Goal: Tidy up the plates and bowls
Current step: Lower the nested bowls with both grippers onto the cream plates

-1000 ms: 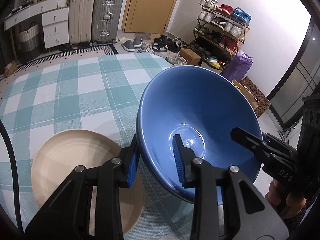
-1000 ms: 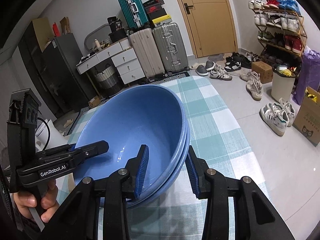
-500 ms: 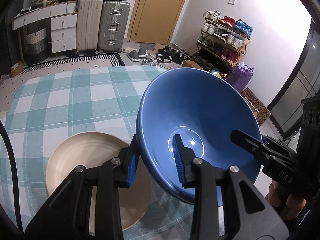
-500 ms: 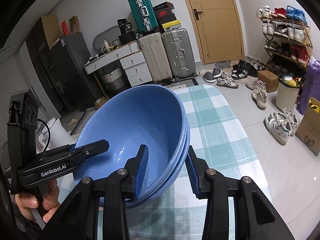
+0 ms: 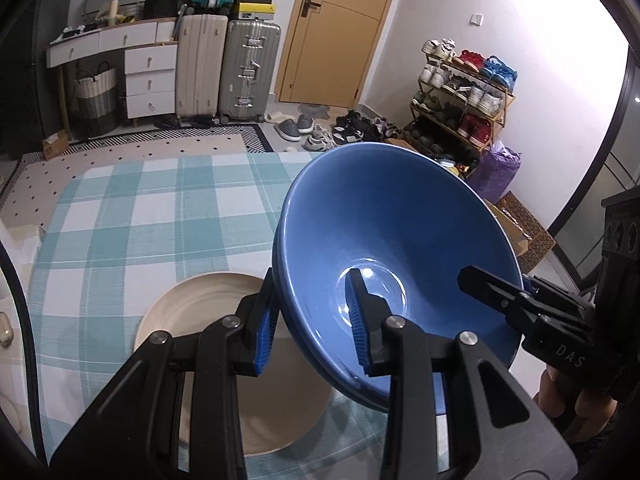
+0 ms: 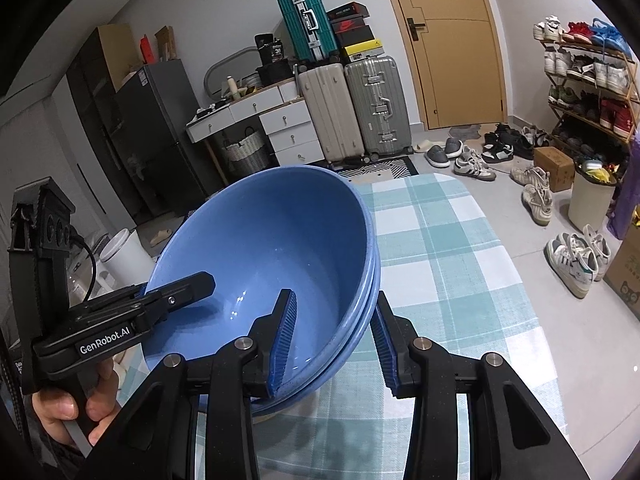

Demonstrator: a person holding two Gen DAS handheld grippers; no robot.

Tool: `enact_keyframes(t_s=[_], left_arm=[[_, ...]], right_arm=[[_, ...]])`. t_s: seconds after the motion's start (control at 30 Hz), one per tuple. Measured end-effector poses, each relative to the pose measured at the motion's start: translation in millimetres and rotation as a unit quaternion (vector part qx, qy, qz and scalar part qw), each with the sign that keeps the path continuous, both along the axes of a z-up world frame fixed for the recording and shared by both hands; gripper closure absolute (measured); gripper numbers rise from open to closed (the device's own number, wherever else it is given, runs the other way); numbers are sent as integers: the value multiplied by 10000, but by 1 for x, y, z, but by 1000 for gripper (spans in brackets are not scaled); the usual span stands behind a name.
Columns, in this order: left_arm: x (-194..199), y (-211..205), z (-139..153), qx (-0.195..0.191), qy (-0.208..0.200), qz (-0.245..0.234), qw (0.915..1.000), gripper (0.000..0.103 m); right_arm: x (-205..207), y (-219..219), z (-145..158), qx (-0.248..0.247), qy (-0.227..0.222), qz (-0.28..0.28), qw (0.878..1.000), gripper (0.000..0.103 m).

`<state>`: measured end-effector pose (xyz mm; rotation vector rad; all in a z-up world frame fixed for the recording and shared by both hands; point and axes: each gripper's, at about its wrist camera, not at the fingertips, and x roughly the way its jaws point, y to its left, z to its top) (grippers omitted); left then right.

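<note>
I look out over a teal-and-white checked tablecloth (image 5: 140, 220) into a cluttered room. Against the far wall I see a wooden door (image 6: 452, 40), two upright suitcases (image 5: 228, 68) and a white chest of drawers (image 5: 148, 76) with a woven basket (image 5: 94, 96) beside it. A shoe rack (image 5: 460, 96) stands against the white wall, with loose shoes (image 6: 480, 152) on the grey floor before it.

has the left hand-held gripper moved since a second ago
Yes. The left hand-held gripper, clamped on the blue bowls, has risen and tilted up: the beige plate shifted right and the door dropped lower in view.
</note>
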<state>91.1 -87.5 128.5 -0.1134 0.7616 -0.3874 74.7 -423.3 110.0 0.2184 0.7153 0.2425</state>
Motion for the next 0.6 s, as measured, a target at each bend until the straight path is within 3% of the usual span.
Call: enact_keyframes(t_s=[0.6], left_arm=[[-8,58,-2,-120,23,501,9987,74]], right_arm=[[26,51,-14,-66,123,437,9989,65]])
